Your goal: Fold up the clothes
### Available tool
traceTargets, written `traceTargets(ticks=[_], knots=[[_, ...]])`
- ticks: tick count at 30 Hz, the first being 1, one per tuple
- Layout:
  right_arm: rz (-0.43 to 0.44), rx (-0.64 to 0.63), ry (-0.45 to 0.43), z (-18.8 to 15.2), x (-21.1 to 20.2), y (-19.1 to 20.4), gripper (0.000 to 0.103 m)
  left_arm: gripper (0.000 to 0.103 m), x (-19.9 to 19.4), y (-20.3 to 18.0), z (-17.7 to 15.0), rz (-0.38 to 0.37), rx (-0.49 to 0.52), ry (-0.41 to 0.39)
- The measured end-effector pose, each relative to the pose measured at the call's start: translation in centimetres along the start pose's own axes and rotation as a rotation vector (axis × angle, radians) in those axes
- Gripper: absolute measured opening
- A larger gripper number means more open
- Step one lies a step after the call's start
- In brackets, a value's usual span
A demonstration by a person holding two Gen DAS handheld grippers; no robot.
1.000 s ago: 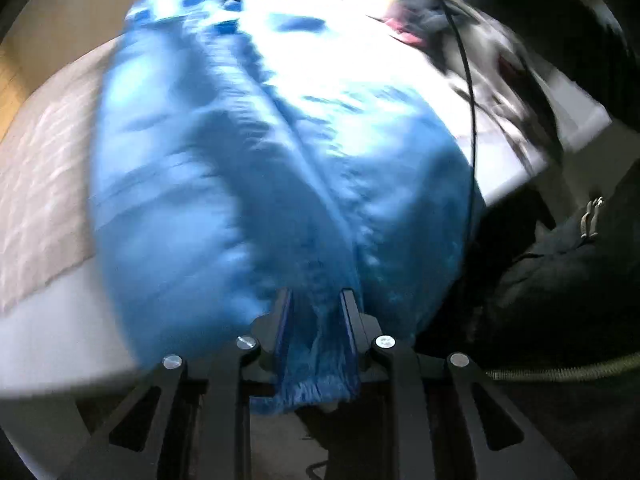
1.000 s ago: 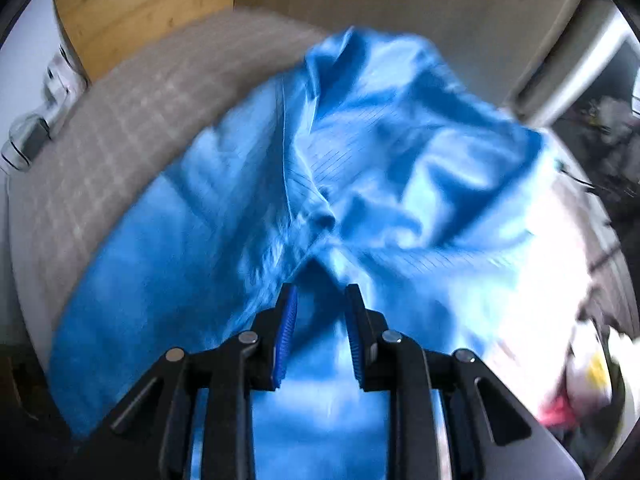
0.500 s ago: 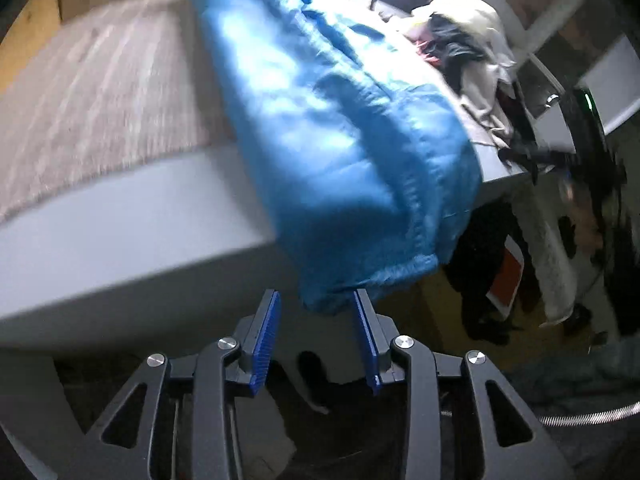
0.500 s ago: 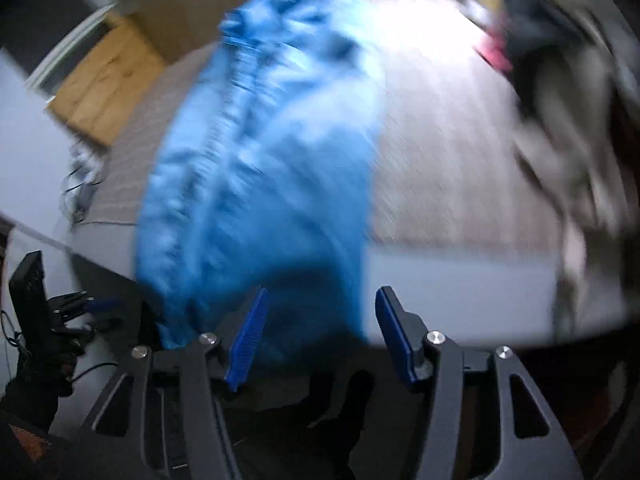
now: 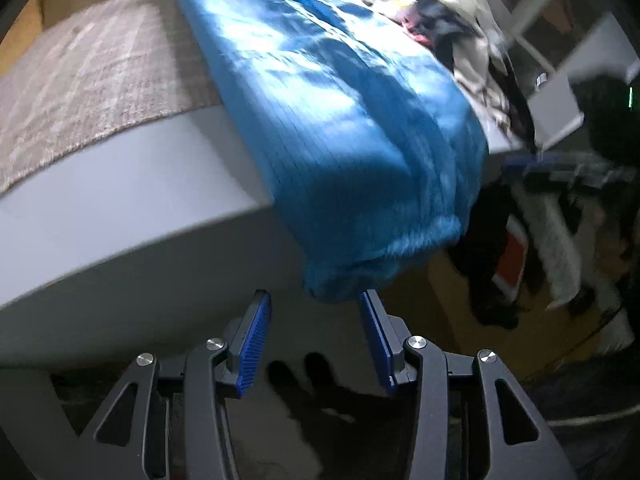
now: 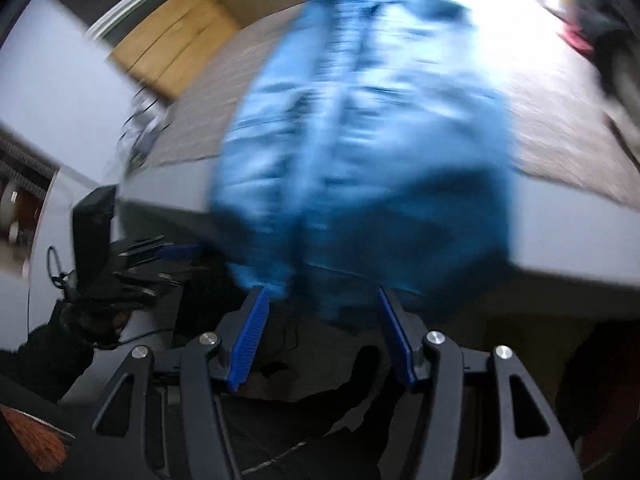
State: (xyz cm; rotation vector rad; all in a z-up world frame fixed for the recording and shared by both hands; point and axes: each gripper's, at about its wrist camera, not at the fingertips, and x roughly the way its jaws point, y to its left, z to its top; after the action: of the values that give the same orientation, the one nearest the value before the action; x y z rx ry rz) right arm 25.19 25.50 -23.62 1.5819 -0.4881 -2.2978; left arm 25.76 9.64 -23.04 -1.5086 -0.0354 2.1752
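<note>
A blue garment (image 5: 340, 120) lies stretched along the bed, its lower end hanging over the near white edge. In the left wrist view my left gripper (image 5: 315, 296) sits just below that hanging hem; its jaws are opening and the blue pads (image 5: 256, 332) do not press the cloth. The right wrist view is blurred by motion. There the blue garment (image 6: 360, 140) also drapes over the edge, its hem dipping between the tips of my right gripper (image 6: 322, 292), which is open and holds nothing.
A beige woven cover (image 5: 100, 60) tops the bed above its white side (image 5: 120, 220). A pile of mixed clothes (image 5: 452, 32) sits at the far right of the bed. Dark items lie on the wooden floor (image 5: 492, 280). A gloved hand (image 6: 92, 316) holds the other gripper at left.
Both grippers were shut on the blue cloth a second ago; both have let go and backed away from the bed. The garment now rests on the bed with its hem hanging over the edge.
</note>
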Motion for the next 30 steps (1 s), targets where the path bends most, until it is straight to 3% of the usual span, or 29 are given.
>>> traceTargets(ticks=[4,5,6,8,11,16,20,21,22,24,27,30], knots=[[0.019,-0.076,0.051,0.6,4.2,4.3,0.055,0.044,-0.5,0.3,-1.0,-0.001,0.027,-0.015],[0.033,-0.080,0.071,0.5,5.1,5.0,0.050,0.044,-0.8,0.4,-1.3,0.005,0.036,-0.023],[0.031,-0.081,0.075,0.4,5.5,5.5,0.039,0.044,-0.9,0.4,-1.6,0.006,0.045,-0.027],[-0.026,-0.154,0.066,1.2,5.7,6.9,0.037,0.044,-1.0,0.3,-1.9,-0.005,0.062,-0.032],[-0.179,-0.331,0.067,3.5,5.9,8.9,0.037,0.044,-0.4,0.2,-1.9,-0.021,0.066,-0.039],[-0.245,-0.394,0.211,6.4,7.6,9.5,0.040,0.044,2.2,0.5,-1.0,-0.070,0.067,-0.080],[-0.250,-0.311,0.258,4.6,7.6,7.4,0.041,0.042,3.9,0.5,0.1,-0.148,0.055,-0.115],[-0.253,-0.275,0.250,4.1,7.1,6.3,0.041,0.036,4.1,0.4,0.3,-0.159,0.059,-0.120],[-0.255,-0.238,0.238,3.5,6.4,5.2,0.041,0.021,4.2,0.1,0.3,-0.158,0.073,-0.117],[-0.275,-0.157,0.196,2.5,4.6,2.3,0.042,0.008,3.8,-0.1,0.4,-0.150,0.090,-0.113],[-0.417,-0.050,0.131,0.8,1.6,-3.4,0.054,0.007,2.8,-0.4,0.6,-0.177,0.089,-0.101],[-0.405,0.081,0.112,-0.2,0.5,-9.0,0.054,0.007,2.1,-1.3,1.1,-0.174,0.109,-0.075]])
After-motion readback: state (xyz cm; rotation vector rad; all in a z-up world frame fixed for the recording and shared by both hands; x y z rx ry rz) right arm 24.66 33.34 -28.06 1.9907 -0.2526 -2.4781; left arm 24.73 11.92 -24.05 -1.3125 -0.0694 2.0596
